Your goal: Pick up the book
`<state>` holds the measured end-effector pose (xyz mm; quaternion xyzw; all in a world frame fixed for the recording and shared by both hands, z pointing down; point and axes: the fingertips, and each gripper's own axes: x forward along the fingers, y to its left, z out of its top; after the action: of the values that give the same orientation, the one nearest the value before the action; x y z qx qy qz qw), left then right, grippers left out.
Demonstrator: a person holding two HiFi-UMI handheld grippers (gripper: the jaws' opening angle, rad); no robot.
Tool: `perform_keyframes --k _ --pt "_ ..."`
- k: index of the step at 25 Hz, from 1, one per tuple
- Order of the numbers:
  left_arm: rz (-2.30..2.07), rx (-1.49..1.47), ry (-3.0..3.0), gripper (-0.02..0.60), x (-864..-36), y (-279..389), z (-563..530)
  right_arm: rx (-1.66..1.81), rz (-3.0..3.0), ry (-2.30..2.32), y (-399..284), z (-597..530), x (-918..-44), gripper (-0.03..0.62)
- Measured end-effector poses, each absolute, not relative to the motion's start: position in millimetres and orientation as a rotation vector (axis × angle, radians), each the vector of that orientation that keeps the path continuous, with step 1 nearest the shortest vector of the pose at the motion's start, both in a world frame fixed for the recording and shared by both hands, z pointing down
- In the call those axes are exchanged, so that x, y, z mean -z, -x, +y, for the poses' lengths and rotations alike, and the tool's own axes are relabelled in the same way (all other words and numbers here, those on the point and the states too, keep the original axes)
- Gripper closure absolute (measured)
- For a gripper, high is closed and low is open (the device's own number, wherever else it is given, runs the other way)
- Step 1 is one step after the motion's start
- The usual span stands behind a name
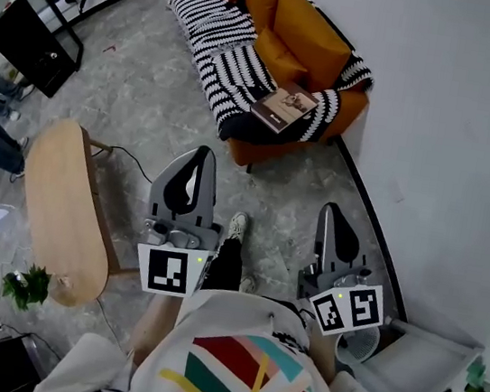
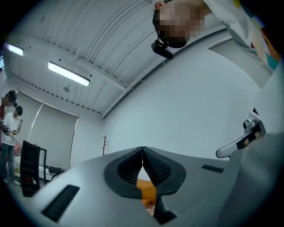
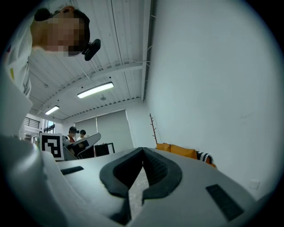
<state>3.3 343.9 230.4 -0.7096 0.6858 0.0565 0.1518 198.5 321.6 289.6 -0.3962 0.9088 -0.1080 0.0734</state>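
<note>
The book (image 1: 284, 109), brown with a pale picture on its cover, lies on the striped blanket (image 1: 222, 46) at the near end of the orange sofa (image 1: 293, 24). My left gripper (image 1: 204, 154) is held over the floor, well short of the sofa, jaws shut and empty. To its right, my right gripper (image 1: 329, 211) is also shut with nothing in it. In the left gripper view the left gripper (image 2: 143, 149) has its pads touching and a bit of orange sofa (image 2: 147, 189) shows beneath. In the right gripper view the right gripper (image 3: 143, 150) is shut, the sofa (image 3: 182, 151) far off.
A long oval wooden table (image 1: 61, 209) stands at the left with a small plant (image 1: 26, 286) by its near end. A black stand (image 1: 33, 36) is at the far left. A white wall (image 1: 455, 131) curves along the right, and white furniture (image 1: 424, 373) sits at lower right.
</note>
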Motion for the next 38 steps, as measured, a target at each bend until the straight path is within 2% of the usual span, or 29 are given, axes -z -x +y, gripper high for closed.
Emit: perform_keyframes --k 14,18,27,38 --pt "2.018 -0.273 2.100 0.574 -248 99 199 0.187 2.776 1.319 -106 191 -274 0.585" --pt "2.017 -0.251 2.132 0.574 -257 118 167 0.211 2.704 1.387 -101 162 -274 0.585" --pt "1.949 -0.228 2.223 0.574 -269 103 88 0.292 2.669 1.457 -101 97 -291 0.585" --pt "1.869 -0.162 2.225 0.574 -255 87 -32 0.372 2.689 1.302 -77 -36 -303 0.585"
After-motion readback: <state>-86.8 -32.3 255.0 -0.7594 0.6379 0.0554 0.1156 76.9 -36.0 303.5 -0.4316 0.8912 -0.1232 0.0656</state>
